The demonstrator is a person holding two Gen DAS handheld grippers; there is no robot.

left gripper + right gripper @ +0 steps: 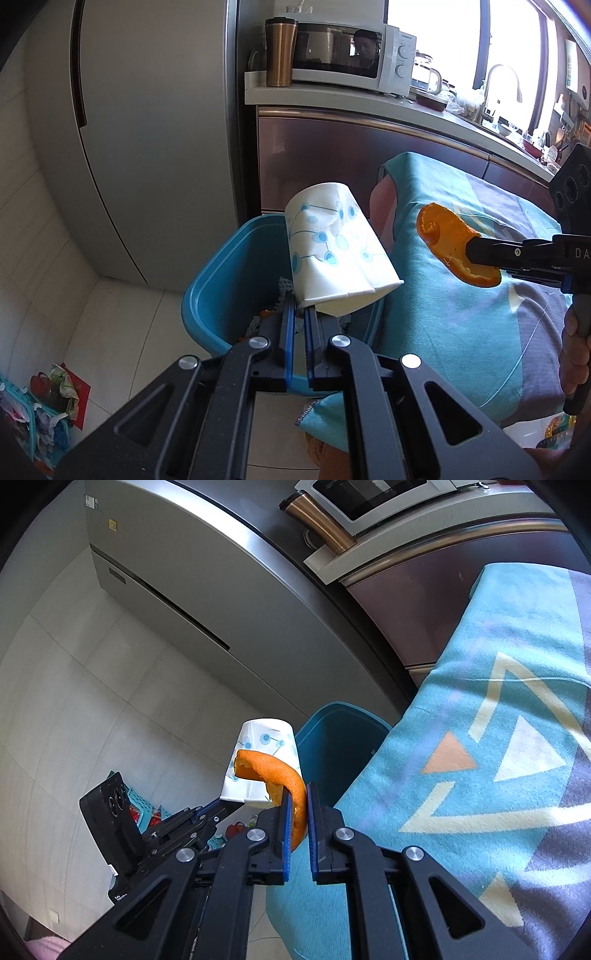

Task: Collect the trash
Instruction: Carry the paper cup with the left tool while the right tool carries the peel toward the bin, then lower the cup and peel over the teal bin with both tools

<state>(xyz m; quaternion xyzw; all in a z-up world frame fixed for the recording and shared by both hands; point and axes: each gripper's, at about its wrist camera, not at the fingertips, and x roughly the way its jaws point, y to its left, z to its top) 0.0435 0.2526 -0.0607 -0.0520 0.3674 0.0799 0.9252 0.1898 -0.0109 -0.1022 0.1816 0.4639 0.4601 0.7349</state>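
My left gripper (300,308) is shut on the squashed rim of a white paper cup (338,251) with blue dots, held upside down above the blue trash bin (225,273). The same cup (264,744) and left gripper (218,806) show at the left of the right wrist view. My right gripper (299,794) is shut on a curved orange peel (273,771). In the left wrist view that peel (443,236) hangs over the patterned cloth, right of the bin, pinched in the right gripper (471,253). Some scraps lie inside the bin.
A teal patterned cloth (461,306) covers the table beside the bin. A grey fridge (147,147) stands behind. On the counter are a microwave (351,51) and a copper tumbler (280,51). A blue basket with clutter (40,417) sits on the floor.
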